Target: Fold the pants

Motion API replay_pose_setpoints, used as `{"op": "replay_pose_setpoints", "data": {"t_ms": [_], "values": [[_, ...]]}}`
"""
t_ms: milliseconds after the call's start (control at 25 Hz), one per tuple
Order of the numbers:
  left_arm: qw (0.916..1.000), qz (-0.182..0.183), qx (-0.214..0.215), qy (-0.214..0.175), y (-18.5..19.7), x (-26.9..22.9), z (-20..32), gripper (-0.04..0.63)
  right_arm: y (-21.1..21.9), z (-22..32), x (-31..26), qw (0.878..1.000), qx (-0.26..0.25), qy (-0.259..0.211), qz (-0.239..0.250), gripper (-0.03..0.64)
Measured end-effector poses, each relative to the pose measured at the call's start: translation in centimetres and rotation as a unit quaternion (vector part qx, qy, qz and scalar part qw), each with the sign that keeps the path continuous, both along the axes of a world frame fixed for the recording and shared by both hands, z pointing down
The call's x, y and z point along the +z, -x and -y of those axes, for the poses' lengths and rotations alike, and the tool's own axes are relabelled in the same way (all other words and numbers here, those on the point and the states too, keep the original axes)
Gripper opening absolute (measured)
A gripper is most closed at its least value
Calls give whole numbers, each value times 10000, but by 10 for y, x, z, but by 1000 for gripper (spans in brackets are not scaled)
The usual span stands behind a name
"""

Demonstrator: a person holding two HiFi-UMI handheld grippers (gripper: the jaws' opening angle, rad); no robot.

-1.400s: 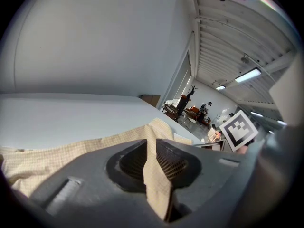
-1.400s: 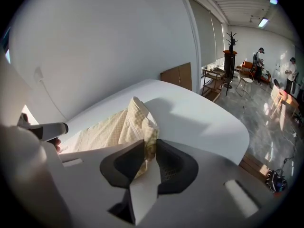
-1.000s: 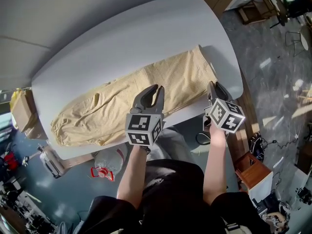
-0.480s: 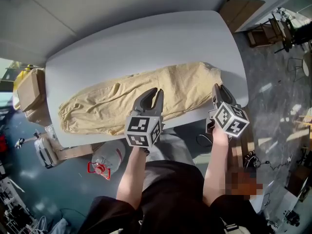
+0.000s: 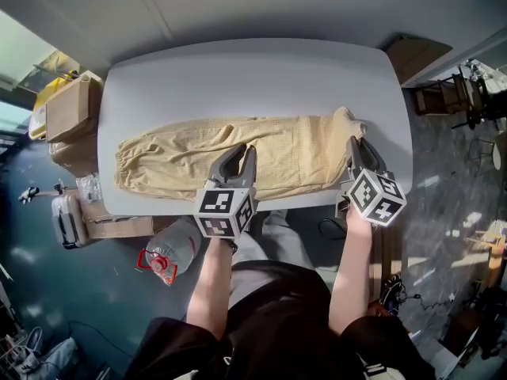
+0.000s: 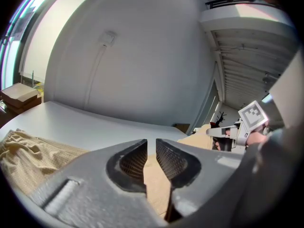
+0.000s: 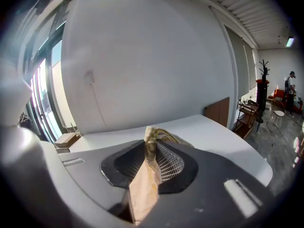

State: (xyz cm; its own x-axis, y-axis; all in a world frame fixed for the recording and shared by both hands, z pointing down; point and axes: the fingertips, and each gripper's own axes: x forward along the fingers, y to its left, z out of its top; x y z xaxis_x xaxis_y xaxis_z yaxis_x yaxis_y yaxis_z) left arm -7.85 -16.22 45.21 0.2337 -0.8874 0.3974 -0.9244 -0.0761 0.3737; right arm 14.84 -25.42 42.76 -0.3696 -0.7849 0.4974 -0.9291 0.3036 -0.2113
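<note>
Tan pants [image 5: 182, 161] lie stretched lengthwise across the white table [image 5: 238, 77], legs to the left and waist to the right. My left gripper [image 5: 238, 153] sits over their near edge around the middle, jaws nearly together on a thin fold of tan cloth [image 6: 156, 194]. At the waist end, my right gripper [image 5: 354, 145] is shut on a bunched corner of the fabric [image 7: 145, 184], which pokes up between the pads [image 7: 168, 163]. In the left gripper view the rest of the pants [image 6: 28, 151] lie at lower left and the right gripper [image 6: 223, 132] is off to the right.
A cardboard box [image 5: 71, 105] and a suitcase [image 5: 67, 220] stand left of the table. A water bottle [image 5: 170, 252] lies on the floor under the near edge. A wooden board [image 5: 416, 54] leans at the far right corner. A person [image 7: 289, 87] stands far off.
Both grippers have lifted and shifted with the near edge of the pants. The head view has swung, so the table and pants now lie more level across it.
</note>
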Motion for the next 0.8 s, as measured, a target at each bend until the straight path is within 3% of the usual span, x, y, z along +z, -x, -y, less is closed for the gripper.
{"op": "replay_pose_setpoints", "data": {"t_ms": [520, 800], "values": [[9955, 24, -916, -263, 113, -23, -70, 63, 145, -32, -50, 9920, -1137, -541, 49, 78], [9885, 135, -1480, -265, 183, -27, -125, 63, 262, -77, -18, 9764, -2116, -434, -6, 78]]}}
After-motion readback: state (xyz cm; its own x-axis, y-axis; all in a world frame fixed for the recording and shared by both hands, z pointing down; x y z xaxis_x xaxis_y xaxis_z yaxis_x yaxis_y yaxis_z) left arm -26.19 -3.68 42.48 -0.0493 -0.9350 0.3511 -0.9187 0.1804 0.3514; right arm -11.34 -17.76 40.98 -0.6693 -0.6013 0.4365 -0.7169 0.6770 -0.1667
